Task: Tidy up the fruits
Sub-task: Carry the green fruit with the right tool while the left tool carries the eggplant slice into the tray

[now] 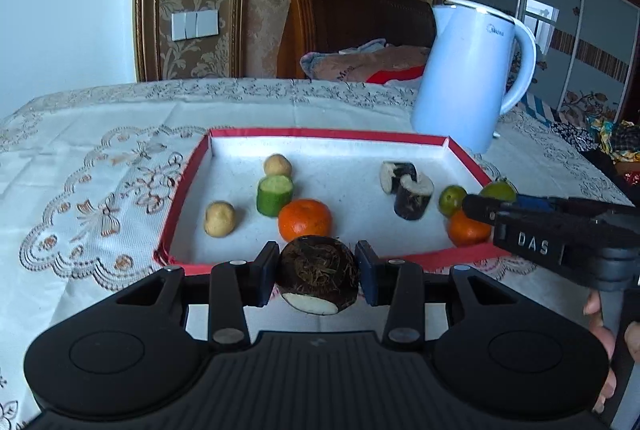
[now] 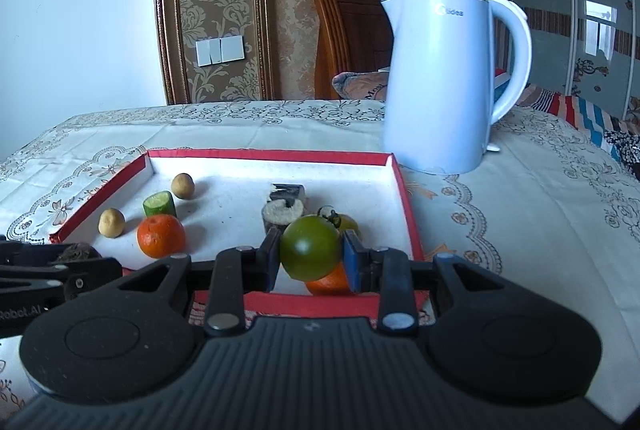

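My left gripper (image 1: 318,276) is shut on a dark hairy taro piece (image 1: 318,270), held above the near rim of a red-edged white tray (image 1: 320,133). My right gripper (image 2: 310,258) is shut on a green tomato (image 2: 310,248), held over the tray's near right part (image 2: 332,304). In the tray lie two small potatoes (image 1: 219,218), a cucumber chunk (image 1: 274,194), an orange (image 1: 305,220), two taro pieces (image 1: 412,195), a green fruit (image 1: 452,199) and a second orange (image 1: 466,230). The right gripper shows in the left wrist view (image 1: 480,207).
A white electric kettle (image 1: 468,77) stands on the embroidered tablecloth (image 1: 100,189) just behind the tray's right corner. A wooden chair (image 1: 348,17) with clothes is behind the table. The table's right edge drops to a bed (image 2: 580,113).
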A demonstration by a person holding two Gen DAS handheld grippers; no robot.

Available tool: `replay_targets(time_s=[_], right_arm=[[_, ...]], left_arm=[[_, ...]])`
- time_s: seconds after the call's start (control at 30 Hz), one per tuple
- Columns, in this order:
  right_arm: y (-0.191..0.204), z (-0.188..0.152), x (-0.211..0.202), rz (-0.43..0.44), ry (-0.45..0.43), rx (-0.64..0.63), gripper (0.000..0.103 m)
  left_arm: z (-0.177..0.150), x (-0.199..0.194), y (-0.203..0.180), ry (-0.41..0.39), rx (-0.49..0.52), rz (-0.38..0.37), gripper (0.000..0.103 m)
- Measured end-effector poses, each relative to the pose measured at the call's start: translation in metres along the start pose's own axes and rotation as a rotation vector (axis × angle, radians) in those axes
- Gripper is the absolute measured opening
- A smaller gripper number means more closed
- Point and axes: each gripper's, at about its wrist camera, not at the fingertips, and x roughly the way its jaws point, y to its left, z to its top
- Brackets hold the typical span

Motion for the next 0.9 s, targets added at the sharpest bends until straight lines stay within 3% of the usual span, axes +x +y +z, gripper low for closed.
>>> replay_targets(time_s=[0.3,0.9], right_arm=[[0.009,0.008,0.014,0.017,0.008,0.002,0.031],[0.02,0.004,0.044,0.052,0.078,-0.001,0.031]], left_arm=[[0.02,0.033,0.005,-0.009,-0.009,0.073,0.04],[0.024,0.065,0.013,-0.006,-0.024,0.131,0.04]])
